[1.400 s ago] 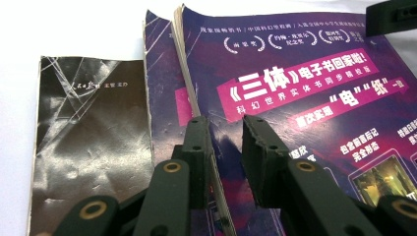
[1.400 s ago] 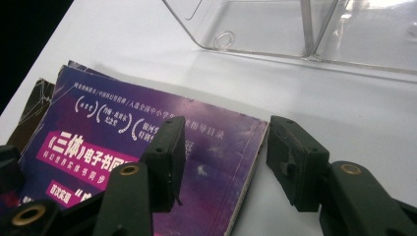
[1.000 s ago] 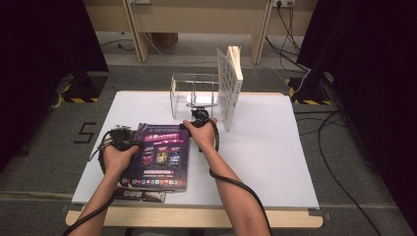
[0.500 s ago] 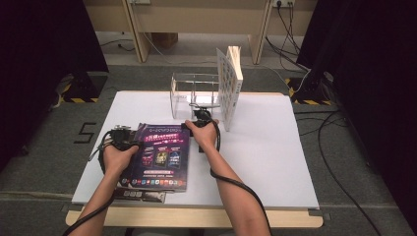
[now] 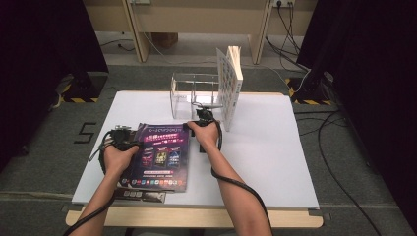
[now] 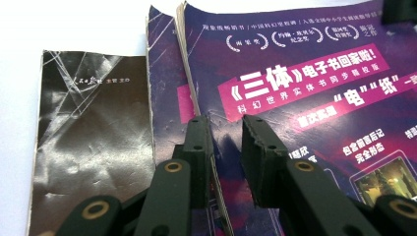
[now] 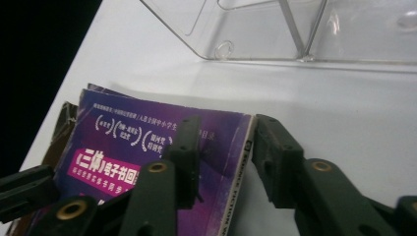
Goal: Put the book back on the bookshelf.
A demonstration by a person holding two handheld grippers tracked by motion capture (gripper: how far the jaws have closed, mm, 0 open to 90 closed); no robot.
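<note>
Paper, plastic and a matt surface

The magazine (image 6: pixel 305 98) has a glossy, creased paper cover; the rack (image 7: pixel 295 29) is clear smooth plastic; the table (image 5: pixel 265 147) is matt white; the tongs (image 6: pixel 226 147) are matt black plastic.

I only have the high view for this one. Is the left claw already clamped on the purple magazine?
Observer: No. In the left gripper view the left claw is open, with its jaws straddling the page edge of the purple magazine.
Reviewer: Is there anything under that magazine?
Observer: Yes. A second purple cover peeks out beneath it, and a creased dark booklet sticks out past that.
Reviewer: And the right claw?
Observer: The right claw is open too. One jaw is over the cover and the other is past the spine, above the white table.
</note>
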